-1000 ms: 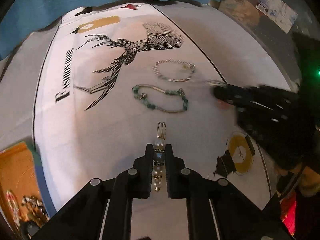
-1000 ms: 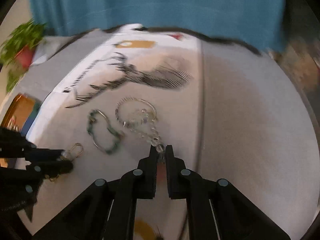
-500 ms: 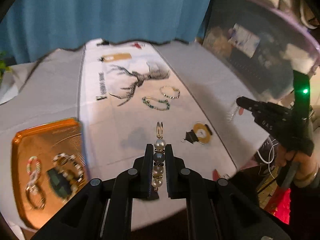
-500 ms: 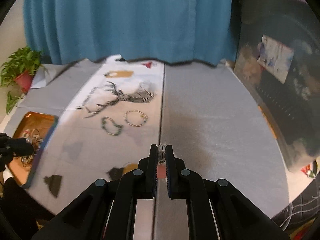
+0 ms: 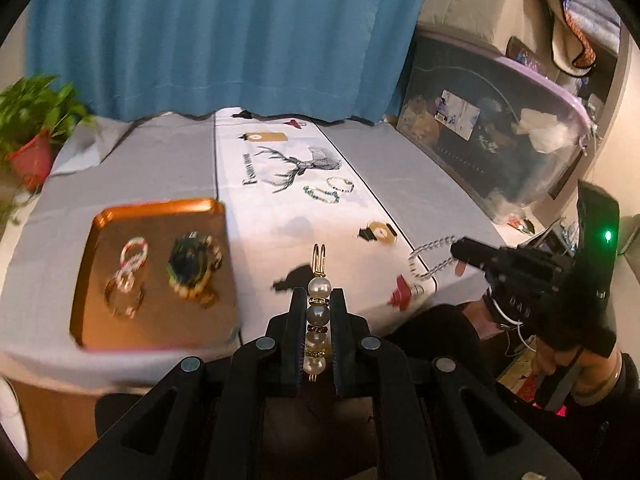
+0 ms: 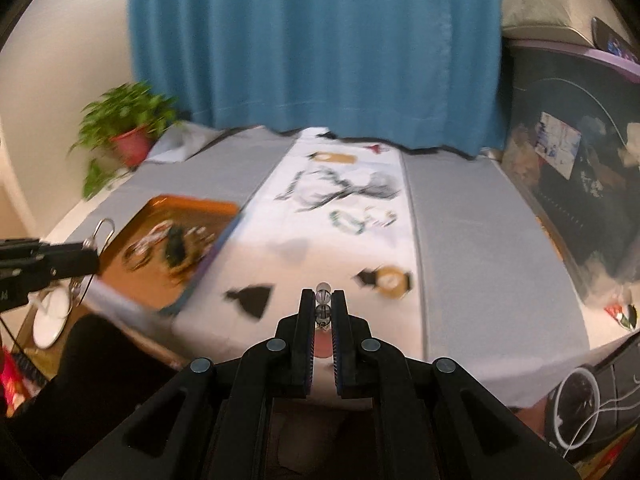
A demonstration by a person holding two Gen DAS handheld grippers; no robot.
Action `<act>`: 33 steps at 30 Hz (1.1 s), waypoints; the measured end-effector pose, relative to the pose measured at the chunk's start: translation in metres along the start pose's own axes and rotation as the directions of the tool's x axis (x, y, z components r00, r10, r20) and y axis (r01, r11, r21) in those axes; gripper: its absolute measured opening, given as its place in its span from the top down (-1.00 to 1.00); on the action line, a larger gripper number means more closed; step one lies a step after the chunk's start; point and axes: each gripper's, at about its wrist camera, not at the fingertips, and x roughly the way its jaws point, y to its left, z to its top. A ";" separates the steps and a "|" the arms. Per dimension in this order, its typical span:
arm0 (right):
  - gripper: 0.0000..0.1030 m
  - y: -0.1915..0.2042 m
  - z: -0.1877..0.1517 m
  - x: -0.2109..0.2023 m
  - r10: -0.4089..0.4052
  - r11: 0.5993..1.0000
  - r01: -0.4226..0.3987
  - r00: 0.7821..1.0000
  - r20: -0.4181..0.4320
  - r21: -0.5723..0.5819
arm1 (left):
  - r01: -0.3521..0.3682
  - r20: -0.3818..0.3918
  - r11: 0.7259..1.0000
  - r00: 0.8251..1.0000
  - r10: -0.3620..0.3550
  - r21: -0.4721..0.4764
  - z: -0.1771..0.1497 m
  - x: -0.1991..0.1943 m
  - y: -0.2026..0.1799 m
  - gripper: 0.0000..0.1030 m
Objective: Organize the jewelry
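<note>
The pearl earring (image 5: 318,320) sits clamped between the jaws of the left tool (image 5: 318,300), its row of pearls lined up along the gap and its gold hook poking out past the tips, above the near edge of the counter (image 5: 152,172). The right tool (image 6: 323,300) is closed on a clear bead chain (image 6: 323,303); in the left wrist view that chain (image 5: 430,258) hangs as a loop off its tip at the near right corner of the counter. A hand (image 5: 576,344) grips the right tool's handle below.

On the counter's left side lies an orange tray (image 5: 100,220) with several bracelets and rings in it, blurred. Farther along, on the white runner with a deer print (image 5: 300,166), a green bead bracelet (image 5: 322,195) and a pale bead bracelet (image 5: 341,184) lie just beside each other, the pale one to the right and farther off. Both are well apart from the tray.

A blue curtain (image 6: 316,48) hangs behind the counter's far end, and a potted plant (image 6: 128,132) stands at the far left
</note>
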 end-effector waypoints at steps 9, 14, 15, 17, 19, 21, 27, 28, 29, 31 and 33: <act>0.84 0.064 -0.046 -0.037 0.069 0.993 -0.073 0.997 -0.044 -0.092 | -0.015 0.062 0.997 0.998 0.019 -0.073 -0.052 -0.053 0.018 0.83; 0.84 0.084 -0.057 -0.046 0.089 0.988 -0.096 0.994 -0.059 -0.121 | -0.021 0.082 0.995 0.996 0.029 -0.099 -0.063 -0.068 0.028 0.83; 0.84 0.087 -0.057 -0.046 0.089 0.987 -0.096 0.994 -0.059 -0.126 | -0.022 0.087 0.995 0.996 0.031 -0.102 -0.064 -0.070 0.029 0.83; 0.84 0.092 -0.058 -0.048 0.089 0.986 -0.097 0.994 -0.059 -0.136 | -0.024 0.095 0.994 0.995 0.034 -0.104 -0.066 -0.073 0.031 0.83; 0.84 0.095 -0.057 -0.048 0.088 0.985 -0.096 0.994 -0.059 -0.142 | -0.020 0.103 0.994 0.994 0.031 -0.106 -0.066 -0.075 0.031 0.83; 0.84 0.097 -0.057 -0.048 0.087 0.984 -0.096 0.994 -0.062 -0.148 | -0.015 0.106 0.994 0.994 0.027 -0.108 -0.067 -0.076 0.032 0.83; 0.84 0.101 -0.056 -0.043 0.083 0.983 -0.094 0.994 -0.077 -0.158 | -0.010 0.105 0.993 0.994 0.023 -0.121 -0.069 -0.074 0.039 0.83; 0.84 0.102 -0.055 -0.042 0.083 0.983 -0.095 0.993 -0.080 -0.159 | -0.011 0.104 0.992 0.994 0.024 -0.124 -0.070 -0.074 0.040 0.83; 0.84 0.102 -0.055 -0.040 0.084 0.983 -0.096 0.993 -0.083 -0.159 | -0.012 0.102 0.992 0.994 0.026 -0.128 -0.070 -0.073 0.042 0.83; 0.84 0.104 -0.054 -0.038 0.086 0.982 -0.099 0.992 -0.089 -0.162 | -0.014 0.099 0.991 0.995 0.028 -0.137 -0.070 -0.071 0.046 0.83; 0.84 0.106 -0.053 -0.034 0.088 0.981 -0.102 0.992 -0.094 -0.165 | -0.015 0.097 0.988 0.995 0.030 -0.151 -0.069 -0.070 0.052 0.83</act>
